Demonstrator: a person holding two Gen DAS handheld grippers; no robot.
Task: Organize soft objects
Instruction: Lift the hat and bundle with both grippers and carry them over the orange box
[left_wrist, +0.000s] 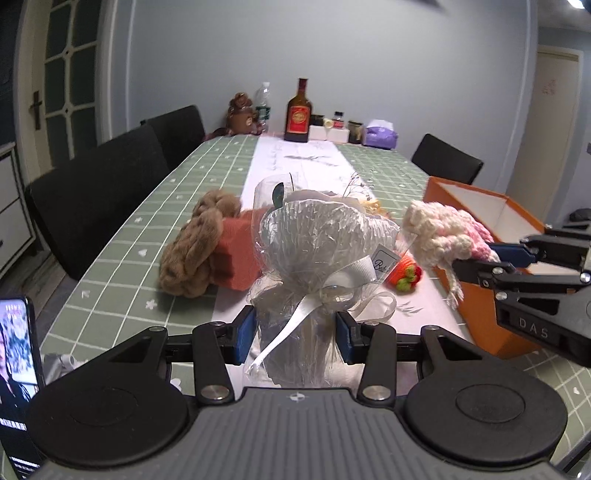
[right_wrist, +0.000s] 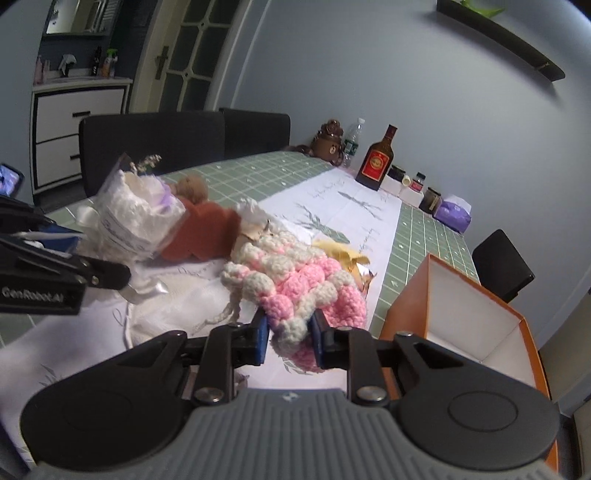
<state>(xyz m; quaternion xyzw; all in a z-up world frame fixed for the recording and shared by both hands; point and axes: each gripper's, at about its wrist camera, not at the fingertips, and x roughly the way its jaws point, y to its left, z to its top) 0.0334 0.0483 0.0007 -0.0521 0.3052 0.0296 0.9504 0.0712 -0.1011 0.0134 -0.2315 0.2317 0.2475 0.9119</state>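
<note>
My left gripper (left_wrist: 295, 332) is shut on the stem of a cellophane-wrapped bouquet (left_wrist: 317, 240) with a white ribbon, held upright above the table; it also shows in the right wrist view (right_wrist: 136, 210). My right gripper (right_wrist: 288, 332) is shut on a pink and cream crochet piece (right_wrist: 295, 284), lifted off the table beside the open orange box (right_wrist: 480, 325). The same crochet piece (left_wrist: 443, 232) hangs in front of the box (left_wrist: 480, 206) in the left wrist view. A brown plush toy (left_wrist: 195, 247) in a rust-red garment (left_wrist: 236, 254) lies on the table.
A small orange crochet item with red and green bits (left_wrist: 404, 273) lies near the bouquet. Bottles, jars, a brown bear and a purple tissue pack (left_wrist: 380, 134) stand at the far end. Black chairs (left_wrist: 99, 192) line the sides. A phone (left_wrist: 16, 350) stands at left.
</note>
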